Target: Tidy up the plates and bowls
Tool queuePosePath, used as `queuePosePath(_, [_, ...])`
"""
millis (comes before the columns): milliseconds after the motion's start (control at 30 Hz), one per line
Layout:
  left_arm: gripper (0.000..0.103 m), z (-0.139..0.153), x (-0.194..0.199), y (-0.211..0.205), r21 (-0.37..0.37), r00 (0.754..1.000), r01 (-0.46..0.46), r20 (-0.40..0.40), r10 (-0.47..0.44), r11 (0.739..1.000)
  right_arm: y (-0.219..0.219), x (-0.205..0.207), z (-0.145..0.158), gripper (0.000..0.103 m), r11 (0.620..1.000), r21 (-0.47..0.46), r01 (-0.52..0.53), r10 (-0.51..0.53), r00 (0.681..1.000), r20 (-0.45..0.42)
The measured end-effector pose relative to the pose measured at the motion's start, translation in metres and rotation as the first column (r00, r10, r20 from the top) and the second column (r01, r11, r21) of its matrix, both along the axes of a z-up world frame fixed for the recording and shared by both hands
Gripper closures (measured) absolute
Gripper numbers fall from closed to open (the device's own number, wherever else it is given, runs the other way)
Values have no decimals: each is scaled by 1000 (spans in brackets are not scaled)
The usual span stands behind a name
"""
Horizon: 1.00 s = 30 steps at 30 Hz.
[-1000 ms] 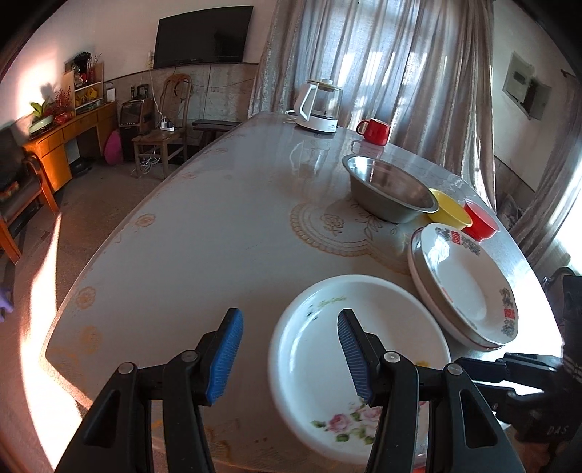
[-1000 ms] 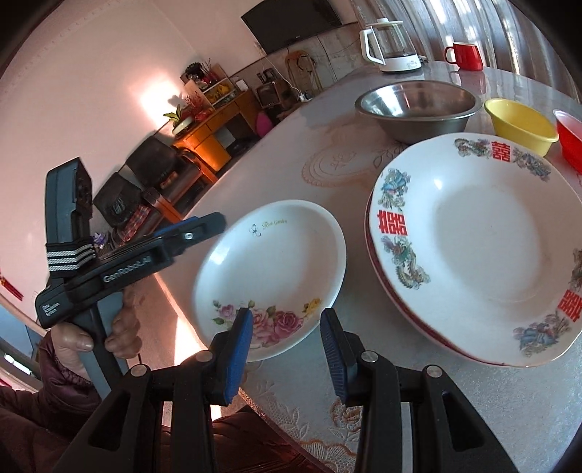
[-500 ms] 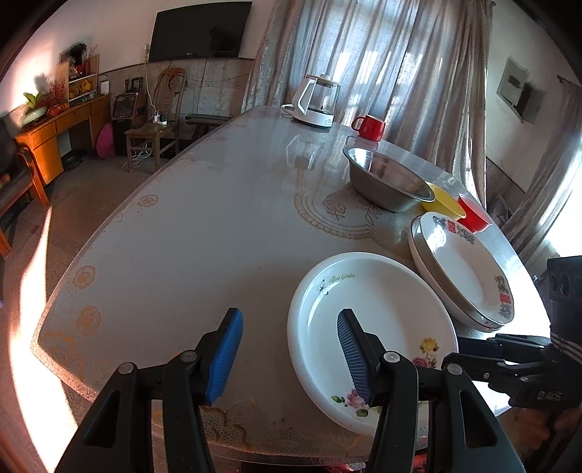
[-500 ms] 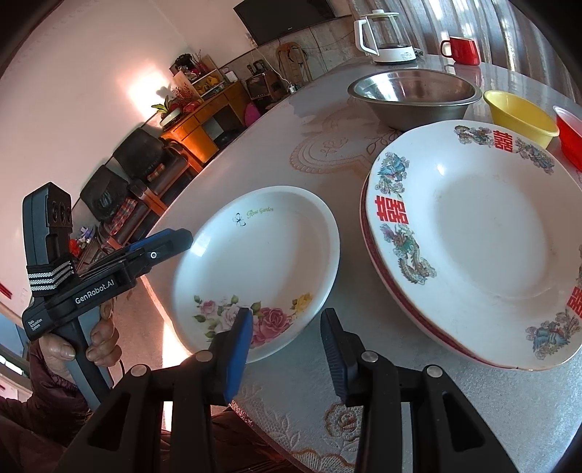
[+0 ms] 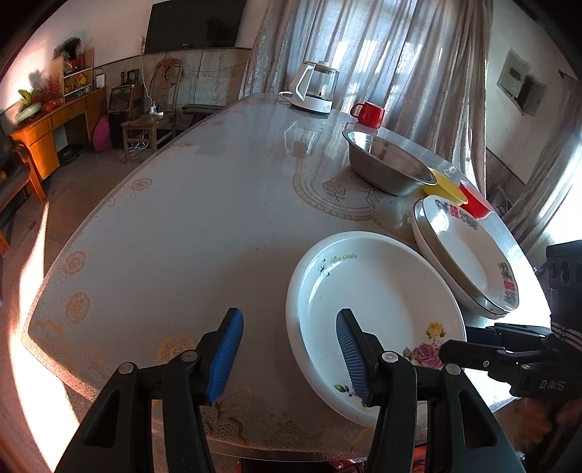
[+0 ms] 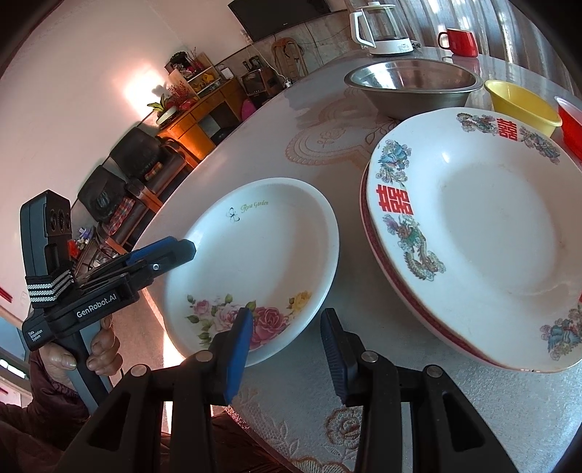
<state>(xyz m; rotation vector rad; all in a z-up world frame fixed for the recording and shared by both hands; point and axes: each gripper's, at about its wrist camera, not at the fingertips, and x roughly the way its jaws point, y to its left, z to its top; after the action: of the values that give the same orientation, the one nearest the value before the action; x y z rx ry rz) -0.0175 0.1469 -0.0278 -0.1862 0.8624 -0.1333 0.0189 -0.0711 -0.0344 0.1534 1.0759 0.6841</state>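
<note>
Covering the round table (image 5: 203, 218), a glossy lace-patterned cloth faces curtains (image 5: 400, 62).

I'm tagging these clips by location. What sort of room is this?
Most likely a home living and dining room: a dining table with a lace-patterned cover holds plates and bowls, a flat TV hangs on the wall, and long curtains cover the window.

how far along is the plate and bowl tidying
Done: two dragon plates sit stacked near the table edge. In hand: nothing; the left gripper and right gripper are both open, hovering at the rose plate, which lies alone beside that stack. Left: the rose plate, plus the steel bowl, yellow bowl and red bowl, all separate.
</note>
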Motion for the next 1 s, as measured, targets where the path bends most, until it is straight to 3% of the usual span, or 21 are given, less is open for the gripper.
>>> queuePosePath(300, [51,-9,4,-6,10,999,20,-37,-20,1000,-1,2,-3,64,1000,17,5,-5,1000,4])
queuePosePath(367, [65,-9,3,-8,14,999,29,-34,-29,999,1,3,-3,65,1000,14,4,-4,1000,13])
queuePosePath(567, [69,-11,-2,-19,50,998,62,-1,-62,997,9,2,-1,72,1000,-29,3,-2,998,65])
queuePosePath(700, [69,-11,-2,-10,-31,998,60,-2,-60,998,10,1,0,75,998,-54,17,-12,997,81])
queuePosePath(1000, [69,5,-13,-9,-48,995,80,69,-77,996,7,-2,13,75,999,-45,26,-19,990,136])
